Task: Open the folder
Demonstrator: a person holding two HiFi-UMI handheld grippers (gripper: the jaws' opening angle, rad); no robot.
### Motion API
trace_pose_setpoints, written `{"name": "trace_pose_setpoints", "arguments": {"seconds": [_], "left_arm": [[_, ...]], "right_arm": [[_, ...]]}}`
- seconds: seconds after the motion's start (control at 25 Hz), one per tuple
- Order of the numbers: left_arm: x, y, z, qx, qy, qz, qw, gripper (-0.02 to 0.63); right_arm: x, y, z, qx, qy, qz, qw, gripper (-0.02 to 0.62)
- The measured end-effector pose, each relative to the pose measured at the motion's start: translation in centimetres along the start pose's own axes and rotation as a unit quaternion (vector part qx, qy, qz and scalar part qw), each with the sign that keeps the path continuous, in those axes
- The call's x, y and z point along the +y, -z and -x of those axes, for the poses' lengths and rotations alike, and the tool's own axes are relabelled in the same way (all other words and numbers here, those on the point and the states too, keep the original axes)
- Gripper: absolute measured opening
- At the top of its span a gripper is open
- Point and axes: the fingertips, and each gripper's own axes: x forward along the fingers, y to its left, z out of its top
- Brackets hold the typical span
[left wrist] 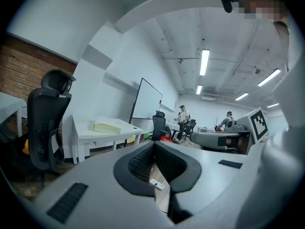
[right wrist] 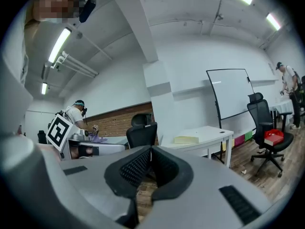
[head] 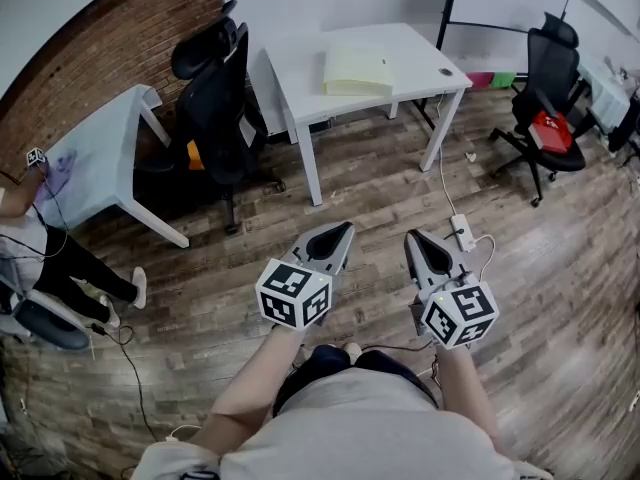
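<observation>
A white bench (head: 290, 63) stood on the wooden plank floor (head: 360, 183). A pale yellow folder (head: 357, 72) lay flat near the bench's middle. A small dark round object (head: 445, 71) sat near its right edge.

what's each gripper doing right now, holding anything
Left gripper: jaws closed, nothing between them.
Right gripper: jaws closed, nothing between them.
</observation>
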Motion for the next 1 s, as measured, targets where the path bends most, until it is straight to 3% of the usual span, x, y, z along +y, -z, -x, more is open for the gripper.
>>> {"name": "trace_pose_setpoints", "arguments": {"seconds": [0.28,0.56,1.0], "left_arm": [[-0.9,0.8,-1.0,0.004,-0.005,0.001,1.0,0.018],[1.1,0.7,-3.2,0.006,0.004,0.006,1.0,0.018],[9.7,-1.8,-10.1,0.017,0.024,0.003,0.9996,0.018]], "right_arm": [[-1.1,1.1,0.2,0.011,-0.003,-0.003,1.0,0.023],[-2.2,1.9,-2.4,0.016,-0.004,-0.011,1.0,0.023],[-6.4,0.2,-12.9,0.005,0.02,-0.009,1.0,0.023]]}}
